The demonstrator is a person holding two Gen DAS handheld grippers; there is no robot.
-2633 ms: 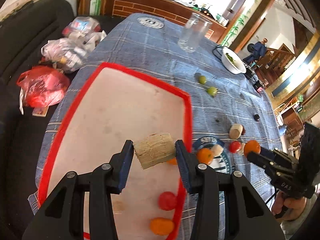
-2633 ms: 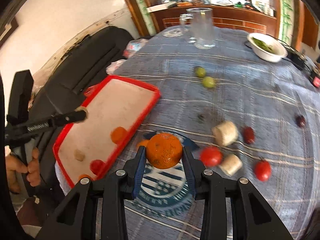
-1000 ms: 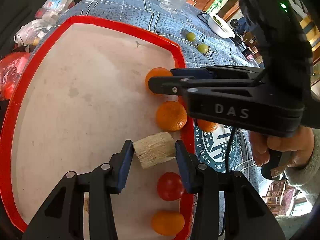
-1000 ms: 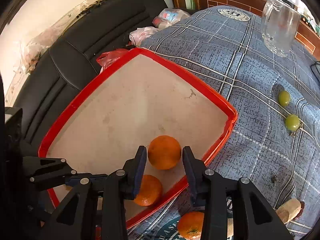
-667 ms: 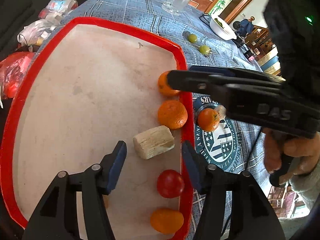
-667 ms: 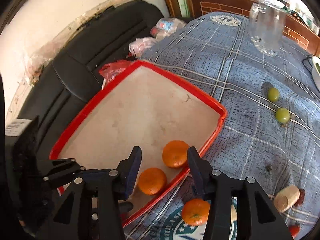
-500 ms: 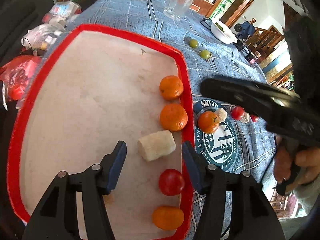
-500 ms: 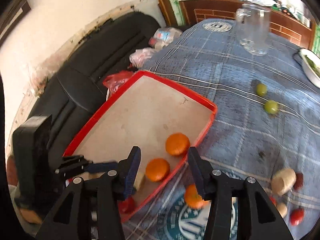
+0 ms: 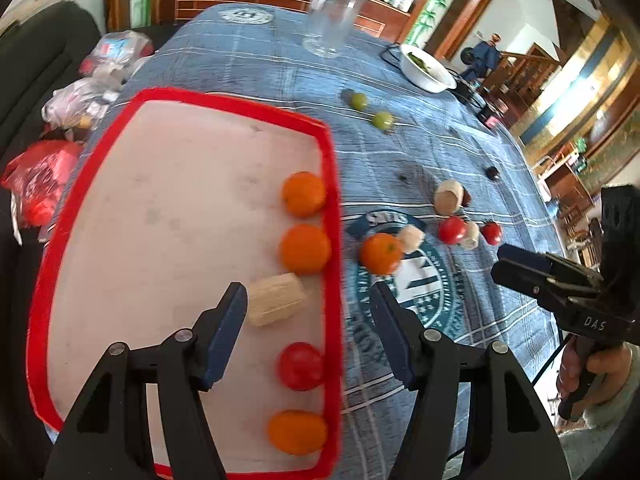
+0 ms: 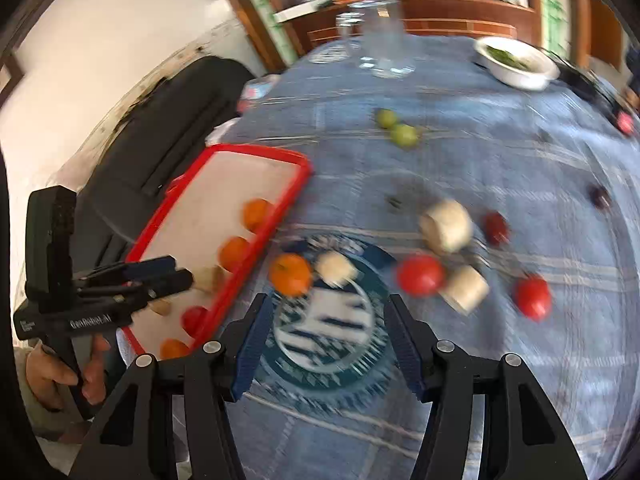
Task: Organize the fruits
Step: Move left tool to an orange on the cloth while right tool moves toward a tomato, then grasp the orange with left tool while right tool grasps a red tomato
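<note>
A red-rimmed tray (image 9: 332, 184) holds three oranges (image 9: 305, 248), a tomato (image 9: 301, 365) and a beige chunk (image 9: 274, 304). My left gripper (image 9: 308, 300) hangs above that chunk with its jaws opening; the pads are clear of it. My right gripper (image 10: 326, 312) is over the blue emblem on the cloth, its jaws opening with nothing between them. Just ahead of it on the cloth lie an orange (image 10: 290, 274), a tomato (image 10: 420, 275) and beige chunks (image 10: 446, 226). The right wrist view is blurred by motion.
Two green fruits (image 9: 383, 120), a glass jar (image 9: 330, 24) and a white bowl (image 9: 426, 70) stand farther back on the blue checked cloth. Another tomato (image 10: 532, 298) and a dark fruit (image 10: 599, 196) lie at the right. A black sofa with plastic bags (image 9: 80, 100) borders the left side.
The left gripper let go of the beige chunk on the tray and rose. The right gripper released its orange into the tray and swung right, out over the cloth.
</note>
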